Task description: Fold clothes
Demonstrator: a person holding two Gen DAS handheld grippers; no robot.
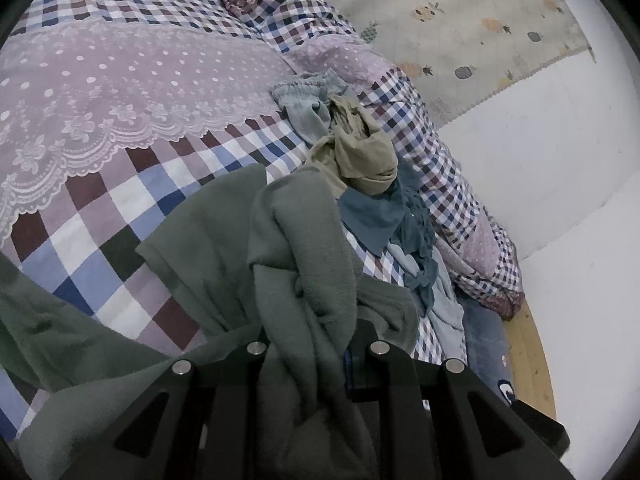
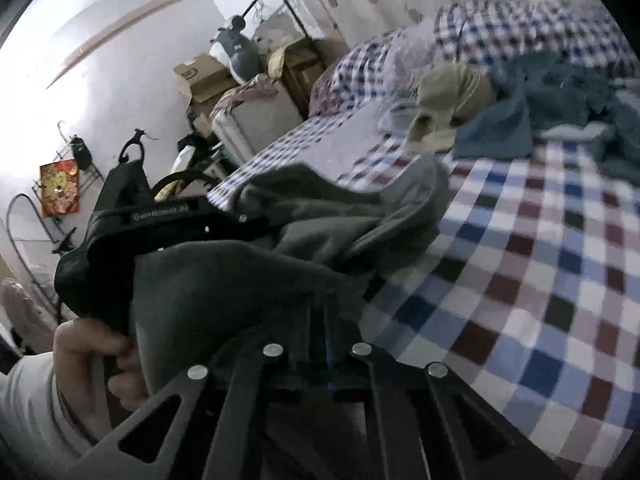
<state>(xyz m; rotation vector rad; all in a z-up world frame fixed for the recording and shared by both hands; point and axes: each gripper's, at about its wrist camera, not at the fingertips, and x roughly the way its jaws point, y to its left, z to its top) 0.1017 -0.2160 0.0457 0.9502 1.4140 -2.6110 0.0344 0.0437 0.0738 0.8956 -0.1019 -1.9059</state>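
Green garment (image 1: 304,264) is bunching at lower centre over the bed (image 1: 120,216); I'm clamping it in my left claw (image 1: 308,344) and right claw (image 2: 316,344), lifting to spread it.

You have a grey-green garment (image 1: 304,248) bunched in a matt black tool (image 1: 308,360), and it reads darker, almost charcoal, where it lies over your other black tool (image 2: 316,344). Under it the bed cover (image 1: 120,216) is a check of white, pale blue, navy, maroon and lilac, with a lilac panel (image 1: 120,80) dotted in white and edged in pale lace. On the bed you can see a khaki-beige piece (image 1: 368,156), a pale blue-grey piece (image 1: 308,108) and a teal-blue piece (image 1: 372,216). The cream wall hanging (image 1: 460,12) carries pineapples in pink, orange and slate blue. A red and gold picture (image 2: 60,188) hangs on the white wall.
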